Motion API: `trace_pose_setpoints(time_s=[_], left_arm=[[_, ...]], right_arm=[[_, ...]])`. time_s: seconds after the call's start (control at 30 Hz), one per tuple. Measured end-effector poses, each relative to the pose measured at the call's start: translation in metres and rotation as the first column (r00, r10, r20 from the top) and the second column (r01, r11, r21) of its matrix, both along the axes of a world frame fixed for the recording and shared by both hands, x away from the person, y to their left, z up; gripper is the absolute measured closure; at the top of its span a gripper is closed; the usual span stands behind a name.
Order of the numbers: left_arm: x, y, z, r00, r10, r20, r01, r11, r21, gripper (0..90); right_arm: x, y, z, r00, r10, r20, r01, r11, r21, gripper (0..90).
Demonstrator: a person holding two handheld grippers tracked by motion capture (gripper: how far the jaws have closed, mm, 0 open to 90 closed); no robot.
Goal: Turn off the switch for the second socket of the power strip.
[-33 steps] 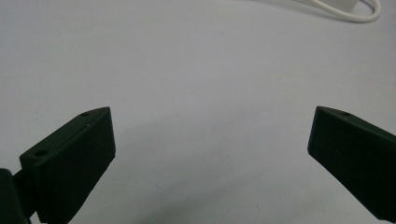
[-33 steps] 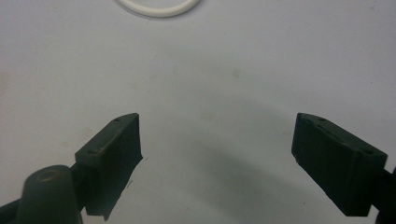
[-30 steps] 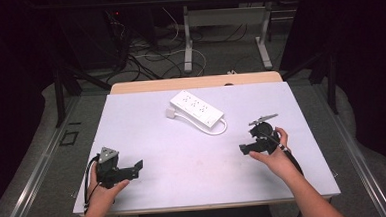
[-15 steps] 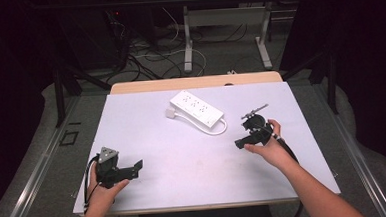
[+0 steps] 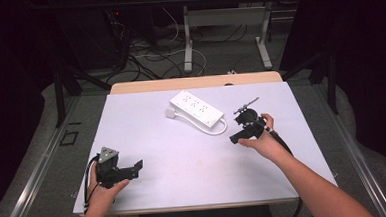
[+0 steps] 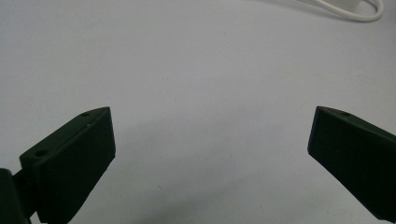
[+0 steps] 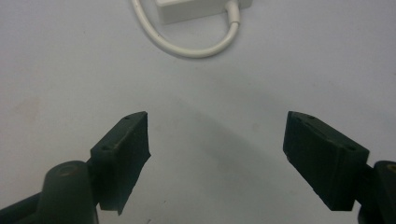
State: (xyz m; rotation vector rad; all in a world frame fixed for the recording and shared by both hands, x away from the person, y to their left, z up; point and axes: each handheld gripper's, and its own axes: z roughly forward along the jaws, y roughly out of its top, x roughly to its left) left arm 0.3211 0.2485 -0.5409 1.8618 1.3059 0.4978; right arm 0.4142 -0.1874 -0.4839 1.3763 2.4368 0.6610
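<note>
Just in front of the power strip, which lies at the table's far centre, the right gripper hovers, jaws spread and empty; the left gripper waits well apart, likewise spread. The strip appears rigid, light and smooth-sided; its looped white cord is pliable, so a hold across the narrow body is advised

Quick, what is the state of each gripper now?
Left gripper: open, jaws wide apart, holding nothing.
Right gripper: open, holding nothing, pointed toward the power strip.
</note>
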Motion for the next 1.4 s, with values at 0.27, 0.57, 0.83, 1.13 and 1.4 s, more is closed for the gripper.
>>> trace_pose_setpoints(time_s=[0.27, 0.57, 0.83, 1.13, 1.4], left_arm=[[0.0, 0.0, 0.0, 1.0, 0.0, 0.0, 0.0, 1.0, -0.002, 0.8], [0.0, 0.0, 0.0, 1.0, -0.001, 0.0, 0.001, 1.0, -0.003, 1.0], [0.0, 0.0, 0.0, 1.0, -0.002, 0.002, 0.002, 1.0, -0.002, 0.9], [0.0, 0.0, 0.0, 1.0, -0.003, 0.003, 0.003, 1.0, -0.003, 1.0], [0.0, 0.0, 0.0, 1.0, -0.003, 0.003, 0.003, 1.0, -0.004, 0.9]], right_arm=[[0.006, 0.01, 0.013, 0.9995, 0.017, 0.027, -0.017, 1.0, 0.011, 25.5], [0.017, 0.021, 0.023, 0.9994, 0.023, 0.025, -0.024, 0.999, 0.028, 26.2], [0.029, 0.03, 0.029, 0.9996, 0.016, 0.023, -0.017, 0.999, 0.035, 27.6], [0.037, 0.039, 0.035, 0.9992, 0.033, 0.023, -0.034, 0.999, 0.03, 30.9], [0.047, 0.053, 0.036, 0.9988, 0.042, 0.025, -0.044, 0.998, 0.048, 32.5]])
